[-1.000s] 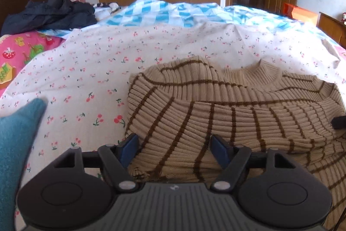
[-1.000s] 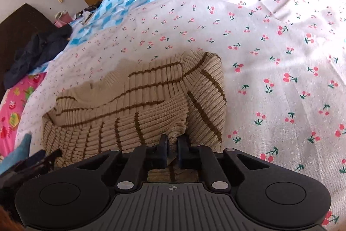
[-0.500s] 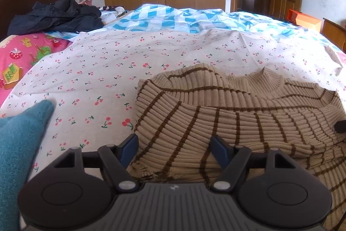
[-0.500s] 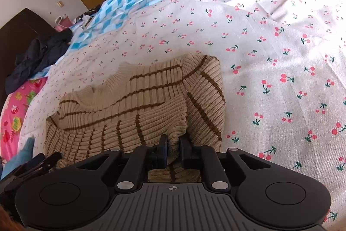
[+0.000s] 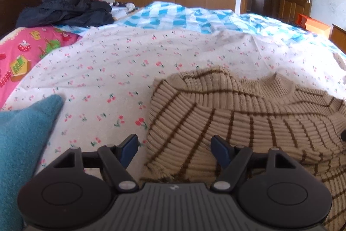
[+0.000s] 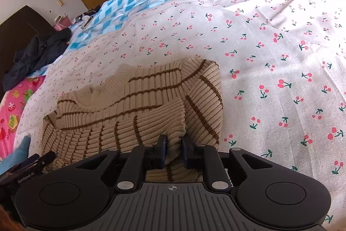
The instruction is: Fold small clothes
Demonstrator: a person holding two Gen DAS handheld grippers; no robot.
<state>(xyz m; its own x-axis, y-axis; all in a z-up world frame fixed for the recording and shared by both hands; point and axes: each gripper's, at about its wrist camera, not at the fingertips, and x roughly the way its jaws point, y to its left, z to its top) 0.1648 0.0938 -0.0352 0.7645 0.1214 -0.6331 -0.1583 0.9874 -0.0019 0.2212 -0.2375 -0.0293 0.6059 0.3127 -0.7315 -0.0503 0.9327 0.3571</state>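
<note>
the striped sweater (image 6: 134, 114) lies half-folded on the bed (image 6: 270, 40); right gripper (image 6: 173, 152) fingers pinch its hem at 6 o'clock, left gripper (image 5: 174, 145) gapes empty, so lone pulling may undo the fold.

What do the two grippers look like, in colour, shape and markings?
Both have black linkage arms, round black side discs and a ribbed grey base with a small emblem. The left gripper has blue finger pads. The right gripper looks the same, with dark blue pads.

black left gripper (image 5: 174, 143), blue pads (image 5: 129, 145), silver screws
</note>
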